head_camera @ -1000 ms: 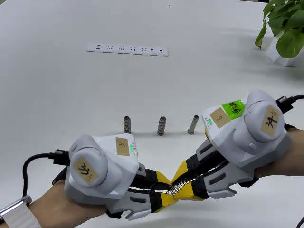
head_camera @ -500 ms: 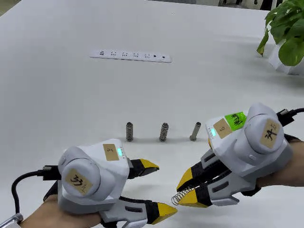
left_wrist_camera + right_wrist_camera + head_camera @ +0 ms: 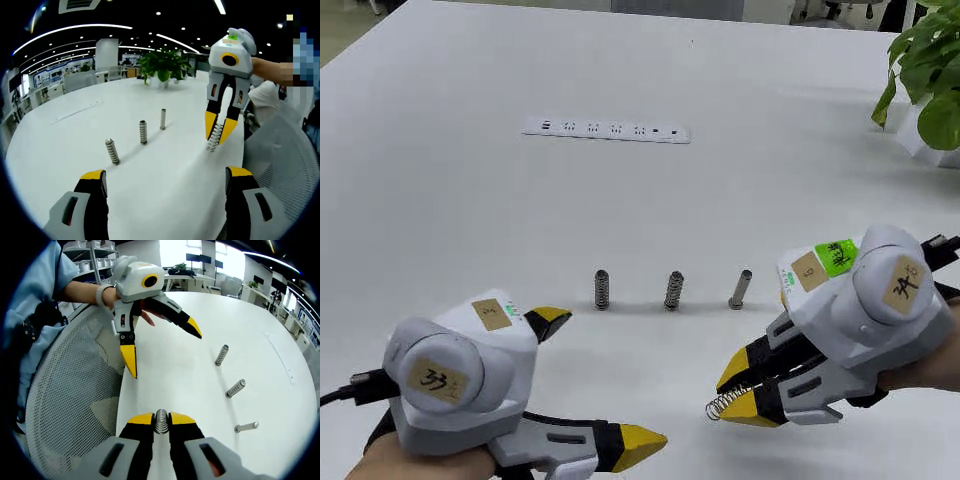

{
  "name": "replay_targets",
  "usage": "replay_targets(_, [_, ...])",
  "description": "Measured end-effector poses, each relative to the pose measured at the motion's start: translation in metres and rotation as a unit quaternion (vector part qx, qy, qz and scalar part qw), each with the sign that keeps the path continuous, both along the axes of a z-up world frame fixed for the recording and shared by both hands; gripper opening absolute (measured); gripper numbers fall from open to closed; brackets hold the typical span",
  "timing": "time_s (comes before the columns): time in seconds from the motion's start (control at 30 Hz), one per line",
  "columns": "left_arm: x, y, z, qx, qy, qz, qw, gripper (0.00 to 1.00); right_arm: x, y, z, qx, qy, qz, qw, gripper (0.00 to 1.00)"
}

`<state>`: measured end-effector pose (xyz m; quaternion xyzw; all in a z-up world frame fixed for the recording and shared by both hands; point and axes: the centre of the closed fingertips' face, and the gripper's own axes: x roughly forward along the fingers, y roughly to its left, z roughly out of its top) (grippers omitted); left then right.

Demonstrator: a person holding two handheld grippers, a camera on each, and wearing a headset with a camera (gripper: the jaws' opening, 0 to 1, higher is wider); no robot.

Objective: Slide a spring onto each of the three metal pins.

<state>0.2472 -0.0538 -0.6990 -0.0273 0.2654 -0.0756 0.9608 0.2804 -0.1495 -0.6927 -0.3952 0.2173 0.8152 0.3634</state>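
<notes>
Spring [image 3: 160, 421] pinched between jaws of right gripper [image 3: 730, 393]; left gripper [image 3: 607, 378] jaws wide; white table [image 3: 470, 200], open-plan office.

- Three pins stand in a row on the table [image 3: 470, 220]: left pin [image 3: 602, 274], middle pin [image 3: 675, 275], right pin [image 3: 741, 288].
- The left spring [image 3: 602, 292] is on the left pin, and the middle spring [image 3: 673, 293] is on the middle pin.
- The power strip [image 3: 607, 130] lies well behind the row.
- The plant [image 3: 930, 70] is far back on the right.
- The left gripper [image 3: 602, 378] is in front on the left.
- The right gripper [image 3: 732, 395] is in front on the right, with the loose spring [image 3: 722, 402] between its jaws.
</notes>
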Motion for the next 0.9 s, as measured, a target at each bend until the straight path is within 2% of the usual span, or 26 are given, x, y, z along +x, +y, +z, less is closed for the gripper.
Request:
replay_targets(0.07, [-0.001, 0.008, 0.001, -0.003, -0.003, 0.018, 0.9998, 1.00, 0.004, 0.001, 0.002, 0.003, -0.005, -0.002, 1.0000, 0.12])
replay_targets(0.13, [-0.002, 0.009, 0.003, -0.012, -0.008, 0.032, 0.9994, 1.00, 0.008, 0.001, 0.002, 0.000, -0.014, 0.002, 0.9999, 0.12])
replay_targets(0.27, [-0.006, 0.019, 0.003, -0.009, -0.011, 0.049, 0.9987, 1.00, 0.025, 0.000, 0.003, -0.009, -0.045, 0.010, 0.9989, 0.12])
replay_targets(0.4, [-0.007, 0.026, 0.002, -0.008, -0.010, 0.060, 0.9981, 1.00, 0.047, 0.002, 0.010, -0.017, -0.077, 0.015, 0.9968, 0.12])
replay_targets(0.57, [-0.007, 0.031, 0.003, -0.007, -0.013, 0.065, 0.9978, 1.00, 0.080, 0.009, 0.020, -0.020, -0.134, 0.019, 0.9906, 0.12])
replay_targets(0.67, [-0.008, 0.033, 0.004, -0.004, -0.015, 0.068, 0.9976, 1.00, 0.091, 0.016, 0.027, -0.021, -0.141, 0.021, 0.9895, 0.12])
replay_targets(0.77, [-0.010, 0.037, 0.003, -0.012, -0.014, 0.073, 0.9971, 1.00, 0.101, 0.027, 0.036, -0.016, -0.154, 0.025, 0.9876, 0.12])
replay_targets(0.9, [-0.013, 0.042, 0.006, -0.013, -0.019, 0.084, 0.9962, 1.00, 0.111, 0.038, 0.038, -0.020, -0.167, 0.035, 0.9851, 0.12])
